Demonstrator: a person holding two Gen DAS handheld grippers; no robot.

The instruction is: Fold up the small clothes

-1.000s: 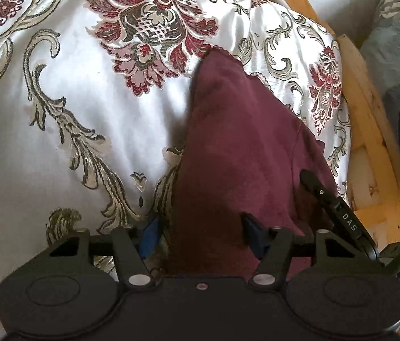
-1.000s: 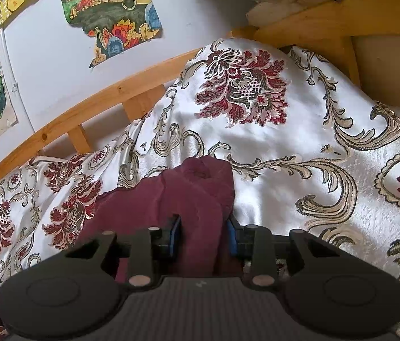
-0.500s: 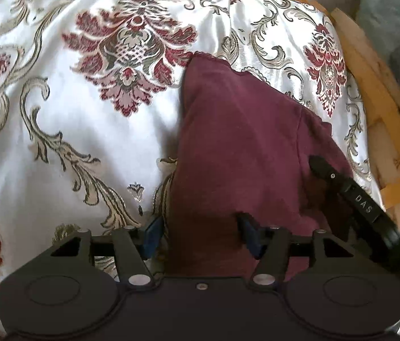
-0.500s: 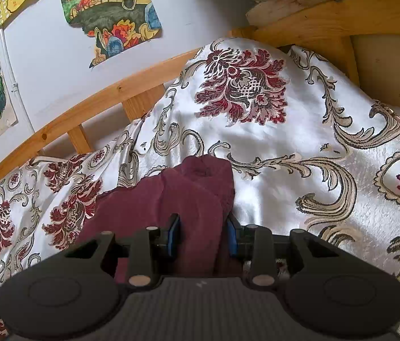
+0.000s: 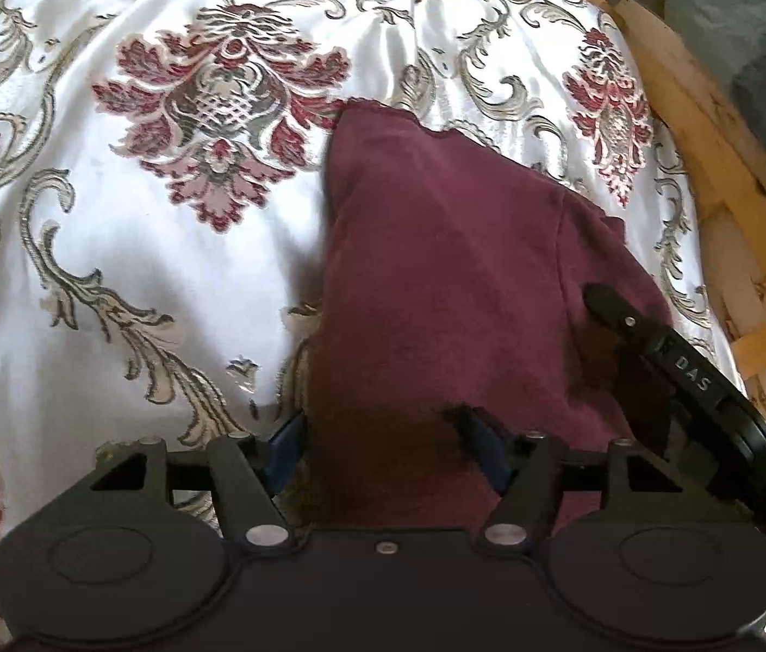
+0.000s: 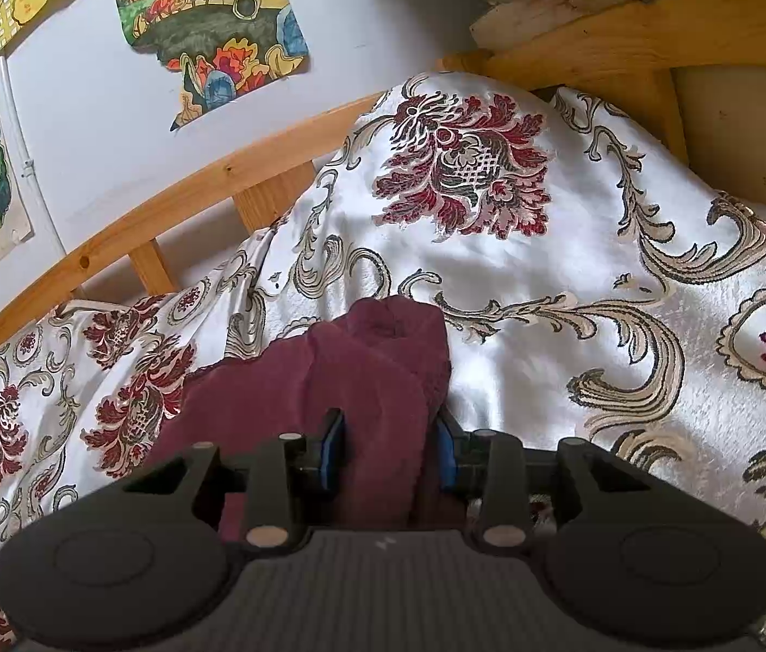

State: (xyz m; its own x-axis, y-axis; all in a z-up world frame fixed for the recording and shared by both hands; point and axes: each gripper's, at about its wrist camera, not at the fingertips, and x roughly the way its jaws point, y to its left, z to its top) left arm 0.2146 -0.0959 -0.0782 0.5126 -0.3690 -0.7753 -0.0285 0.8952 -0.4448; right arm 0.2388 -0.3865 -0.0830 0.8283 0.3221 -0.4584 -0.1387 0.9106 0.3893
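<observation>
Fingers of both the left gripper (image 5: 385, 443) and right gripper (image 6: 387, 451) pinch a maroon garment (image 5: 453, 282) lying on the floral bedspread (image 5: 138, 228); only the right view shows wall drawings (image 6: 214, 27) beyond the wooden rail (image 6: 165, 212).

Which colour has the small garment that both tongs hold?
Dark maroon. The garment shows best in the left wrist view, lying on the patterned bedspread.

A home bedroom: a wooden bed frame (image 6: 176, 206), a floral bedspread (image 6: 546, 250) and cartoon drawings (image 6: 209, 27) taped to the wall.
</observation>
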